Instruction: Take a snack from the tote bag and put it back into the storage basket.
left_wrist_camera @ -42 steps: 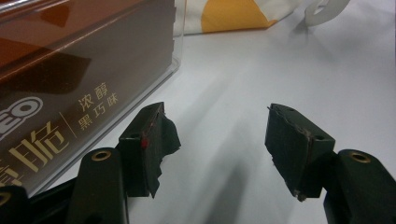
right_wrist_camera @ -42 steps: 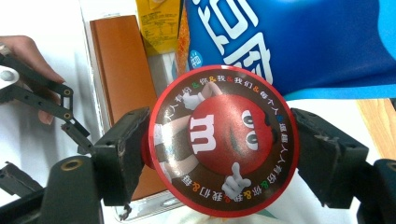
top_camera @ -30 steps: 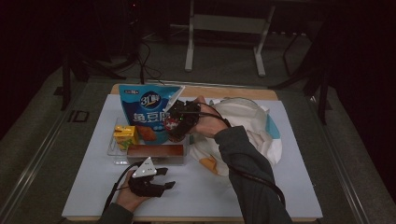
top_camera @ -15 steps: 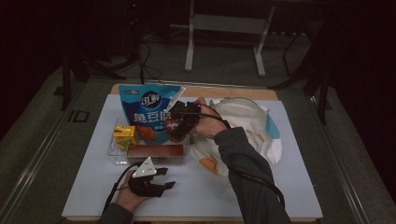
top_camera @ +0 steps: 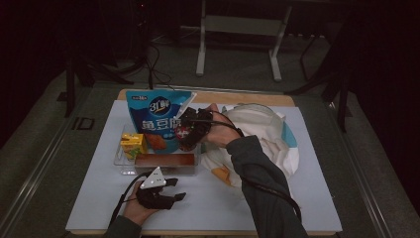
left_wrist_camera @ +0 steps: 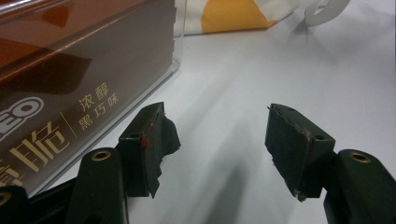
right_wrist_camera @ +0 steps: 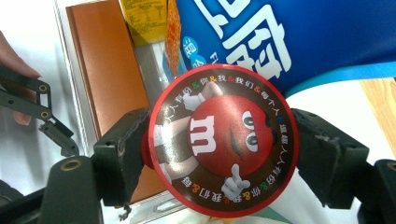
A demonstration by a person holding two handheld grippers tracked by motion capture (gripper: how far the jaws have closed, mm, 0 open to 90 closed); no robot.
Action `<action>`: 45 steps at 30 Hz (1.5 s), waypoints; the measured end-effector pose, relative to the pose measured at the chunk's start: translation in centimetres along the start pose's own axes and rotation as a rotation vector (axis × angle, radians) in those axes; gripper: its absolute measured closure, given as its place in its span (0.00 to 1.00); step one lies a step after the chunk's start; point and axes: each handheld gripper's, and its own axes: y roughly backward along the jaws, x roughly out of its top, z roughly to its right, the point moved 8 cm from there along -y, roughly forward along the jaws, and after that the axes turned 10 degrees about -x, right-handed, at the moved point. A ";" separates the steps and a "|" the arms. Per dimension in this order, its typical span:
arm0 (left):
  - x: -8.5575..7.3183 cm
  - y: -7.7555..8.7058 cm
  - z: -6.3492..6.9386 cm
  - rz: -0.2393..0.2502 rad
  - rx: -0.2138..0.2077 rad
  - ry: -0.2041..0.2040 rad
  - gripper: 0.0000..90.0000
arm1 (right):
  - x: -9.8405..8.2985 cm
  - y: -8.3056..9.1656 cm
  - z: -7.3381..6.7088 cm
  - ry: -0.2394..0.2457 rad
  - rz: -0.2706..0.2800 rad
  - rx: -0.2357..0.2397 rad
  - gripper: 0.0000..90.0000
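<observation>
My right gripper [right_wrist_camera: 219, 149] is shut on a round red M&M's tub [right_wrist_camera: 223, 142], its pads pressing the tub's left and right sides. In the high view this gripper [top_camera: 188, 133] holds the tub [top_camera: 182, 133] over the right end of a clear tray [top_camera: 120, 167]. The tray holds a tall blue snack bag [top_camera: 153, 121], a yellow juice box [top_camera: 132, 145] and a brown chocolate box [top_camera: 165, 161]. My left gripper [top_camera: 171, 191] rests low at the table's front, just before the tray. Its jaws [left_wrist_camera: 224, 140] stand open over bare white mat, with the brown box [left_wrist_camera: 70, 84] close on their left.
A white cloth bag [top_camera: 262, 134] with yellow and blue prints lies crumpled right of the tray; its edge [left_wrist_camera: 233, 14] shows ahead of the left gripper. A white mat [top_camera: 317, 198] covers the table. Dark floor and a metal stand [top_camera: 237, 29] lie beyond the far edge.
</observation>
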 end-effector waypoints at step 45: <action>0.0 0.0 0.0 0.000 0.002 -0.002 0.43 | -0.6 -1.1 0.3 -0.012 -0.028 -0.029 0.26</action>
